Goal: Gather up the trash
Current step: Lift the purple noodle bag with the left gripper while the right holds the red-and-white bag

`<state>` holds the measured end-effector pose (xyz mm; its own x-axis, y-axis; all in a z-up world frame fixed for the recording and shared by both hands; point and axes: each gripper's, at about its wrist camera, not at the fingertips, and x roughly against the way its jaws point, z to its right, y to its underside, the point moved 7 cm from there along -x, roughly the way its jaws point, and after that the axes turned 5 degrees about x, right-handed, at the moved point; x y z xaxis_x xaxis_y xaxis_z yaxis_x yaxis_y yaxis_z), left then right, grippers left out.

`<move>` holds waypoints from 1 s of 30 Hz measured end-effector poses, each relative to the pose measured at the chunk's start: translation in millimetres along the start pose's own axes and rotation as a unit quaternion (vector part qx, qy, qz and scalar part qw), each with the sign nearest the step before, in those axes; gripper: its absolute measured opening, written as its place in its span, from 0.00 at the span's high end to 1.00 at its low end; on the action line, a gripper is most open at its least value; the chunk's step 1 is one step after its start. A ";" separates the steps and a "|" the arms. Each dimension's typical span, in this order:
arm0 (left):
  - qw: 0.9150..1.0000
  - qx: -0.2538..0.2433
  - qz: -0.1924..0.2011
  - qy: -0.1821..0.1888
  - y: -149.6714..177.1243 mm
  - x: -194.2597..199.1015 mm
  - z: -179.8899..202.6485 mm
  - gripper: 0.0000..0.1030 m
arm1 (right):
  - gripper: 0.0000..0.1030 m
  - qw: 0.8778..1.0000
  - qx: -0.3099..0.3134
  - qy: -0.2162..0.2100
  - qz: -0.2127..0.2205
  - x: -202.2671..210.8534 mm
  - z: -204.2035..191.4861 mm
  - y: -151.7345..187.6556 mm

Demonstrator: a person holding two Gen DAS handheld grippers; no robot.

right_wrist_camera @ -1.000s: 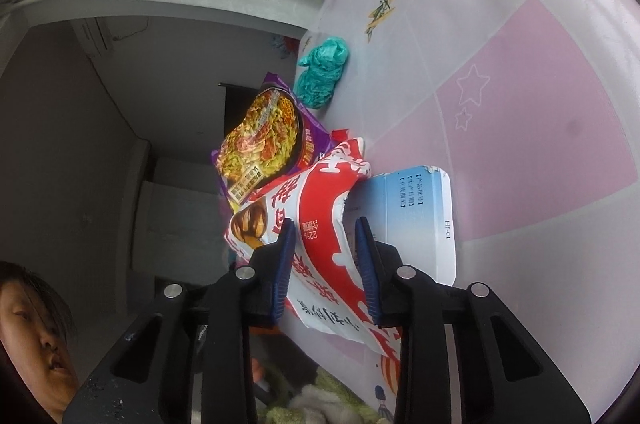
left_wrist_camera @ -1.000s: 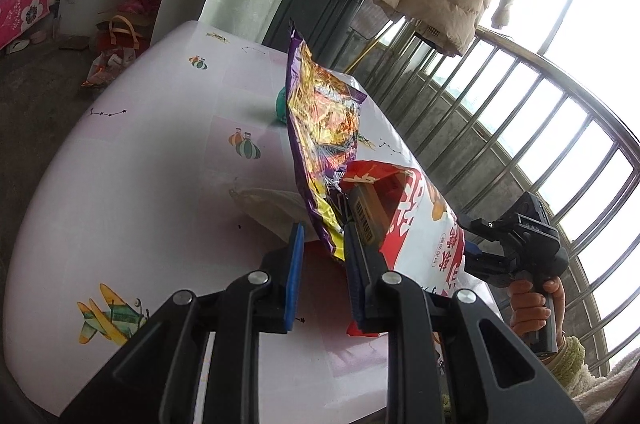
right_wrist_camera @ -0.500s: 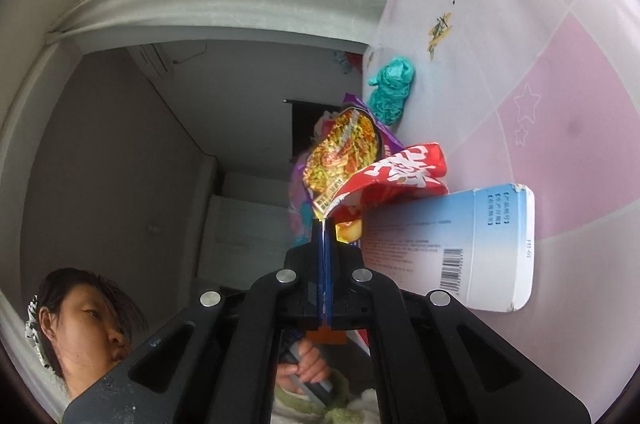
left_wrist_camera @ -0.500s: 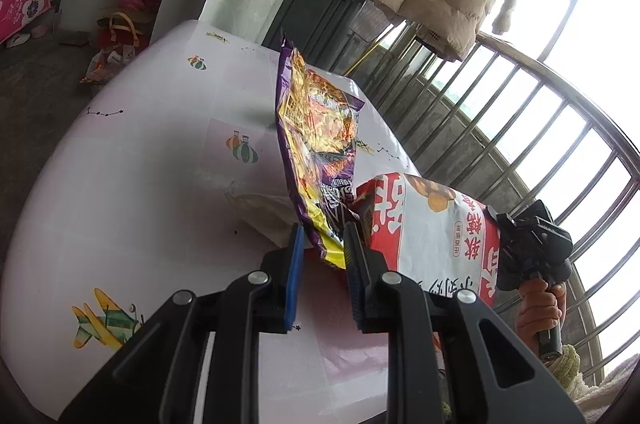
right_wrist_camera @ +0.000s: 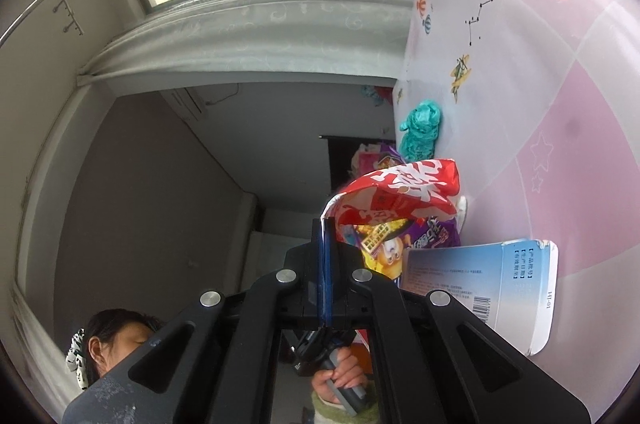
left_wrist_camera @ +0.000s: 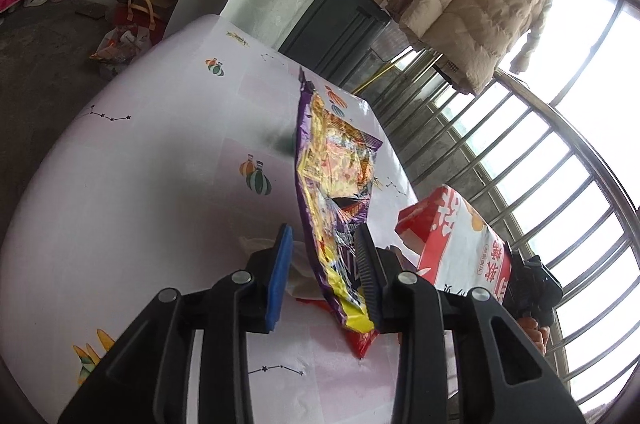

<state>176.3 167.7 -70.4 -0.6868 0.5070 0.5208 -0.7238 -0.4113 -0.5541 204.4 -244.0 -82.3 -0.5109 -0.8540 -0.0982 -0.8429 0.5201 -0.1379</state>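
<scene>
Red-and-white snack bag (right_wrist_camera: 400, 191): foil film, held open-mouthed by the right gripper (right_wrist_camera: 325, 244), whose fingers are pressed together on one lip of the opening. Position: lifted off the table, at 12 o'clock from that gripper in the right wrist view; in the left wrist view it shows at 3 o'clock from the purple wrapper. Judged purpose: it serves as the collecting sack, its mouth kept agape for filling.

Contents of bag: a purple and yellow printed wrapper end shows inside the mouth; more cannot be told.

Purple noodle wrapper (left_wrist_camera: 336, 183): crinkled foil, standing on edge between the fingers of the left gripper (left_wrist_camera: 324, 272). Those fingers are spread; the wrapper leans on the right-hand one and is not pinched. Its lower end appears to run toward the bag mouth; likely being fed in.

Blue-and-white carton (right_wrist_camera: 484, 288): lying on its side on the table (right_wrist_camera: 560, 127), at 3 o'clock from the right gripper. Not yet collected.

Teal crumpled bag (right_wrist_camera: 420, 127): on the table near its edge, at 12 o'clock from the red bag. Not yet collected.

White crumpled scrap (left_wrist_camera: 300, 264): on the table behind the left fingers.

Beige padded coat (left_wrist_camera: 480, 7): hanging by the window bars.
</scene>
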 end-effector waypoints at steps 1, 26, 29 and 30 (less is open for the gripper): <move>1.000 0.004 -0.006 -0.004 -2.2 -4.7 -2.5 0.70 | 1.00 1.000 -0.004 0.003 0.000 0.1 2.5 0.7; 0.999 -0.004 0.011 0.032 -18.0 -19.8 17.8 0.99 | 1.00 1.000 -0.005 0.012 -0.012 -15.1 -0.5 -5.6; 0.998 -0.015 0.033 0.045 -25.6 -6.9 28.6 1.00 | 1.00 1.000 0.001 0.006 -0.010 -14.5 -10.5 -4.7; 0.998 -0.016 0.041 0.049 -28.4 -1.5 31.8 1.00 | 1.00 1.000 0.003 0.006 -0.010 -14.3 -13.5 -4.5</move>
<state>195.8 154.5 -34.8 -0.7328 0.5453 0.4070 -0.6615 -0.4308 -0.6139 213.3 -234.3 -67.0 -0.4961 -0.8642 -0.0840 -0.8517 0.5032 -0.1463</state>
